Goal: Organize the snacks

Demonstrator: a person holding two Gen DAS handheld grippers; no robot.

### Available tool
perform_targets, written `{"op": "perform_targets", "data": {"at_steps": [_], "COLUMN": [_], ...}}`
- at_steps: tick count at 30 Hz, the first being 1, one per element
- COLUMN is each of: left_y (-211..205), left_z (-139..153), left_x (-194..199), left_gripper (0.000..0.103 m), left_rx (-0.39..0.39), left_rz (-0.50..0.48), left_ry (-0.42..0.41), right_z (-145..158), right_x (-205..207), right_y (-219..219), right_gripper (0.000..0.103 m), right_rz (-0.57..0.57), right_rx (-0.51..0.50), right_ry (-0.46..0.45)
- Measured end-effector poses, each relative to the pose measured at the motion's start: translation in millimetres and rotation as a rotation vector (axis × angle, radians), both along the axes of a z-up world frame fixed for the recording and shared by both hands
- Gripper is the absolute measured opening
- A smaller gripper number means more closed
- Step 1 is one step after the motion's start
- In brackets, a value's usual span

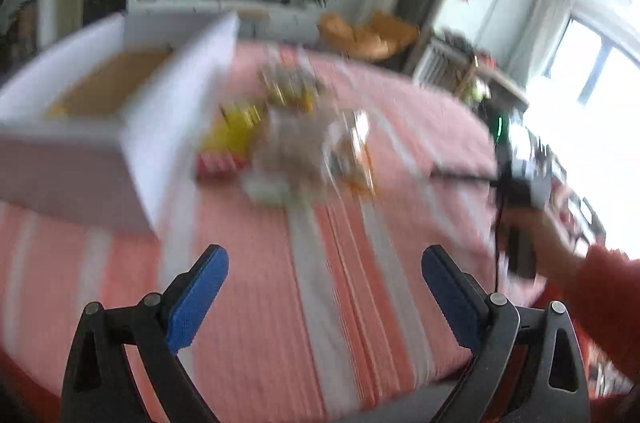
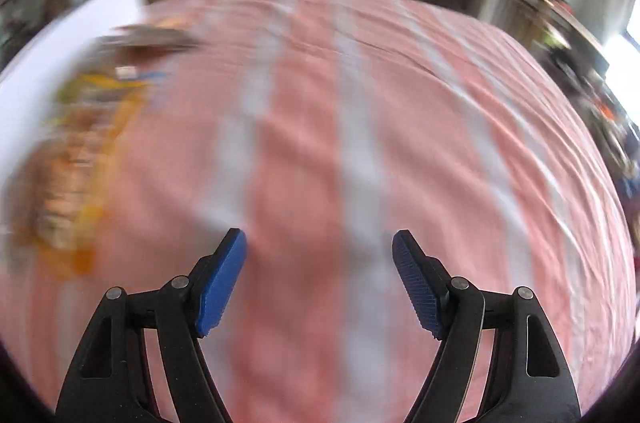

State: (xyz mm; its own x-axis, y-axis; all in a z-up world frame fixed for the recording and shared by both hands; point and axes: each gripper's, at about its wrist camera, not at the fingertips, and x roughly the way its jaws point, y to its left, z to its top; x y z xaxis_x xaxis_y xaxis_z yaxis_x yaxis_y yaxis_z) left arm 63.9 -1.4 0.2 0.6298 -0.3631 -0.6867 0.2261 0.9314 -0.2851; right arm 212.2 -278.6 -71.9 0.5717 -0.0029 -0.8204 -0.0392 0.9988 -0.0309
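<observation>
Snack pile point(image 1: 296, 143) sits just right of the white box point(image 1: 120, 127) on the striped worktop point(image 1: 360, 303), ahead of my left gripper point(image 1: 325, 299) and off to the left of my right gripper point(image 2: 319, 283). Left looks nearer the box. Both jaws wide open, holding nothing; too blurred for any packet's long axis.

The left black two-finger claw with blue ribbed pads point(image 1: 325, 265) points forward and downward, its jaws spread wide with nothing between them. The right black claw with blue ribbed pads point(image 2: 319, 249) tilts more steeply downward, its jaws also standing apart and empty. In the left wrist view the right claw shows blurred at the right edge, carried by a hand point(image 1: 536, 223) at the end of a forearm in a red sleeve point(image 1: 604, 287) that reaches in from the lower right.
</observation>
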Motion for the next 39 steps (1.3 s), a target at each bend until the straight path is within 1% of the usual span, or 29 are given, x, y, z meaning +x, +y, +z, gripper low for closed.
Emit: {"op": "perform_targets", "data": {"at_steps": [1,2,3,5,7,9,11,13,15,18,20,24,30,39], "left_y": [-3,-4,-5,4,17,31,40,45,52,64,66,65,63,67], "left_z": [-6,-11,-13,-14,-17,-18,-21,-27,-30,-37,-41,-43,-47,-51], "left_x": [-1,-1,-6,-6,-18,-21,-23,-21,-20,-11,-6,-4,-8,-3], "left_gripper": [0.097,0.097,0.097,0.097,0.097,0.097,0.097,0.097,0.097,0.097,0.097,0.097,0.097,0.097], "left_rx": [0.025,0.058,0.073,0.074,0.058,0.055,0.088,0.109,0.083,0.016,0.004,0.018,0.074,0.043], "left_rz": [-0.008,-0.005,0.005,0.030,0.068,0.102,0.133,0.151,0.167,0.201,0.216,0.230,0.237,0.234], "left_ry": [0.005,-0.009,-0.026,-0.047,-0.056,-0.071,-0.100,-0.109,-0.096,-0.069,-0.061,-0.055,-0.066,-0.058], "right_z": [0,-2,-4,-1,-6,-7,-6,-7,-8,-8,-8,-8,-8,-8], "right_x": [-2,2,8,14,28,42,46,49,49,49,49,49,49,49], "right_y": [-10,-17,-19,-27,-35,-37,-35,-30,-29,-29,-29,-29,-29,-29], "right_gripper": [0.081,0.083,0.085,0.094,0.098,0.098,0.098,0.098,0.098,0.098,0.098,0.098,0.098,0.098], "right_rz": [-0.028,-0.049,-0.053,-0.059,-0.082,-0.107,-0.122,-0.125,-0.126,-0.126,-0.126,-0.126,-0.128,-0.128], "right_rx": [0.008,0.009,0.013,0.020,0.033,0.036,0.032,0.033,0.035,0.035,0.035,0.035,0.034,0.033], "right_ry": [-0.009,-0.015,-0.018,-0.027,-0.031,-0.032,-0.033,-0.033,-0.033,-0.033,-0.033,-0.033,-0.033,-0.033]}}
